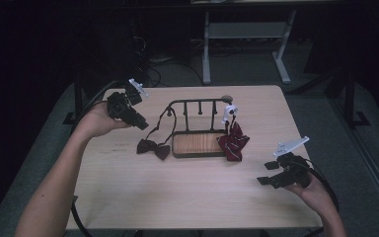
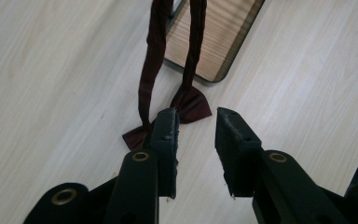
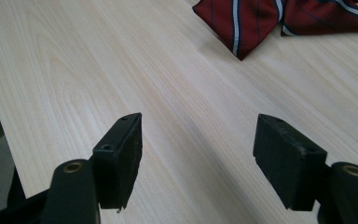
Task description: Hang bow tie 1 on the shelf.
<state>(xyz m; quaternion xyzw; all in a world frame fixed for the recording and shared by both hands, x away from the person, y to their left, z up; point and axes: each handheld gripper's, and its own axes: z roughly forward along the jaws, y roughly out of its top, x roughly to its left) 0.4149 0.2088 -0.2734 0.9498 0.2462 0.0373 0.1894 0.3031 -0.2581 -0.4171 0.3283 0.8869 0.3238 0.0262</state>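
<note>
A dark maroon bow tie (image 1: 153,147) lies on the table left of a black metal rack (image 1: 197,101) with a wooden base (image 1: 198,143). Its strap (image 2: 148,70) loops up to the rack's left end. My left gripper (image 1: 142,124) hovers just left of that strap, open, and in the left gripper view its jaws (image 2: 196,116) stand apart above the bow tie (image 2: 193,102) with nothing between them. A red striped tie (image 1: 233,140) hangs at the rack's right end under a white clip (image 1: 229,112). My right gripper (image 1: 265,173) rests open near the table's right front, the striped tie (image 3: 242,23) beyond its jaws (image 3: 198,126).
The light wooden table (image 1: 187,192) has bare room in front of the rack. Its right edge (image 1: 301,148) runs close to my right hand. Behind the table stands a grey desk frame (image 1: 246,34) on a dark floor.
</note>
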